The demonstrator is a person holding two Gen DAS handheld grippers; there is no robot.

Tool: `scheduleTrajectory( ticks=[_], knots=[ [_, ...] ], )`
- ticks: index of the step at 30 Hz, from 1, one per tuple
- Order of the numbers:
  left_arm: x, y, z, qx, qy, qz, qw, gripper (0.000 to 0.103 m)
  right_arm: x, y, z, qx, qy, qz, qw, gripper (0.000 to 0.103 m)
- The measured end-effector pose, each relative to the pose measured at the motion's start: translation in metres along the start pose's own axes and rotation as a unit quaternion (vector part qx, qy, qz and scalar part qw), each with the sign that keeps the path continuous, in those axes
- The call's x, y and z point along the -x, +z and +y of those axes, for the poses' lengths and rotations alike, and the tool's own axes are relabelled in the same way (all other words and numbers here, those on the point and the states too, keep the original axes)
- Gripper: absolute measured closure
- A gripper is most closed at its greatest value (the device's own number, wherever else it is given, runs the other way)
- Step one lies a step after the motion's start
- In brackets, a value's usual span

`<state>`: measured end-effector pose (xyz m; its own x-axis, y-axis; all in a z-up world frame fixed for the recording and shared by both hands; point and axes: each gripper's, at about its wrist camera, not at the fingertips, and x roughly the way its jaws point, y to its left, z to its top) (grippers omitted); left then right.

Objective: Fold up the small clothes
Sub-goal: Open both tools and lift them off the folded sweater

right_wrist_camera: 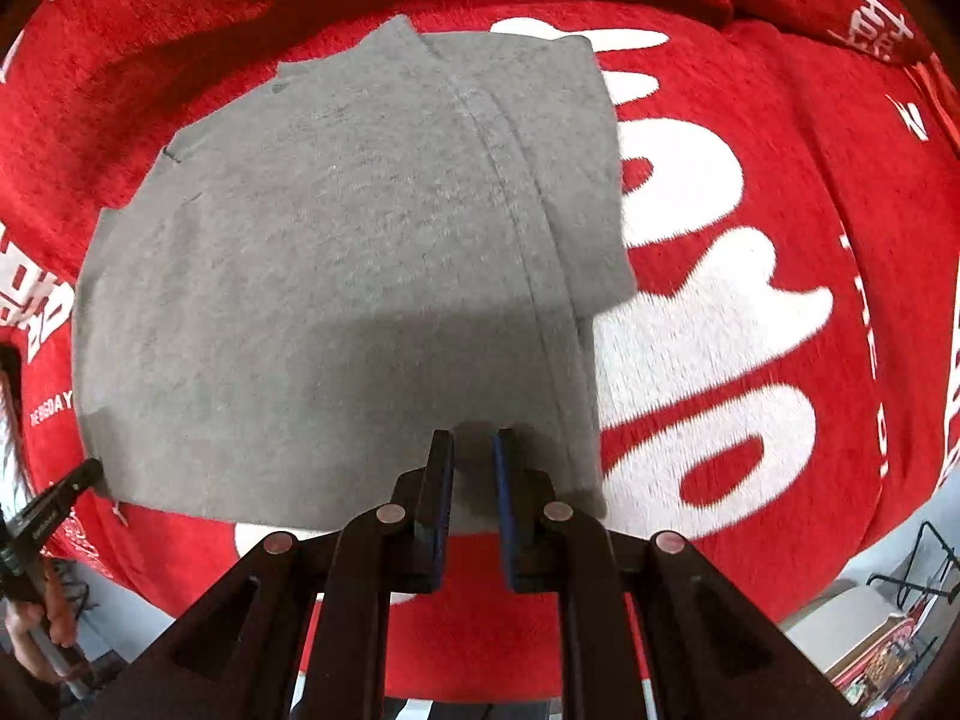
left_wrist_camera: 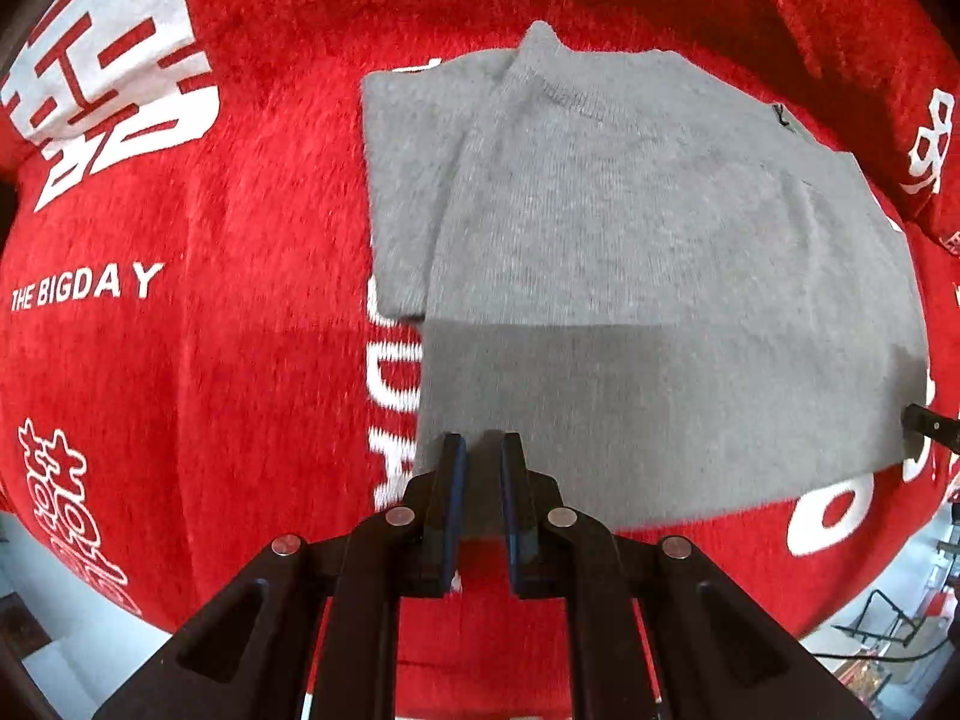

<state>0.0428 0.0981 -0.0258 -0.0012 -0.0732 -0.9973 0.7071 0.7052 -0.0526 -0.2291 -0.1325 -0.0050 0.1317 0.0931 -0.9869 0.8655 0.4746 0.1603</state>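
both grippers, left gripper (left_wrist_camera: 483,441) and right gripper (right_wrist_camera: 473,438), pinch the near hem of the grey sweater (left_wrist_camera: 630,228) at its two corners; its length runs away across the red blanket (left_wrist_camera: 240,300), neither hand nearer.

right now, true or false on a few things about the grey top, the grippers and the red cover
1. The grey top lies on a red cover with white lettering. True.
2. The left gripper is clamped on the hem of the top. True.
3. The right gripper hangs wide open, well clear of the top. False: it is nearly shut, pinching the near edge of the top.
4. The top is already rolled into a tight bundle. False: it is spread mostly flat, with both sleeves laid alongside the body.
5. The cover carries the words THE BIGDAY. True.
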Motion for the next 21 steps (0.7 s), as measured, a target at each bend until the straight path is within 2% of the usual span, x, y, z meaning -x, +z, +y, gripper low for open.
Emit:
scheduleTrajectory(
  ticks=[8, 16, 17, 18, 21],
  knots=[
    [0.023, -0.010, 0.005, 0.000, -0.010, -0.013, 0.9999, 0.090, 0.014, -0.012, 0.011, -0.013, 0.034, -0.003, 0.999, 0.088],
    [0.030, -0.017, 0.021, 0.019, -0.012, -0.015, 0.9996, 0.088, 0.006, -0.015, 0.050, 0.004, 0.065, 0.010, 0.998, 0.088],
    [0.029, -0.017, 0.024, 0.023, -0.013, -0.013, 0.9996, 0.054, 0.004, -0.015, 0.054, 0.004, 0.068, 0.012, 0.998, 0.088],
    [0.028, -0.018, 0.027, 0.031, -0.009, -0.010, 0.9994, 0.000, 0.002, -0.016, 0.058, 0.003, 0.072, 0.014, 0.997, 0.088],
    [0.031, -0.019, 0.031, 0.035, 0.005, -0.029, 0.9990, 0.002, 0.000, -0.019, 0.068, 0.003, 0.080, 0.019, 0.997, 0.088]
  ],
)
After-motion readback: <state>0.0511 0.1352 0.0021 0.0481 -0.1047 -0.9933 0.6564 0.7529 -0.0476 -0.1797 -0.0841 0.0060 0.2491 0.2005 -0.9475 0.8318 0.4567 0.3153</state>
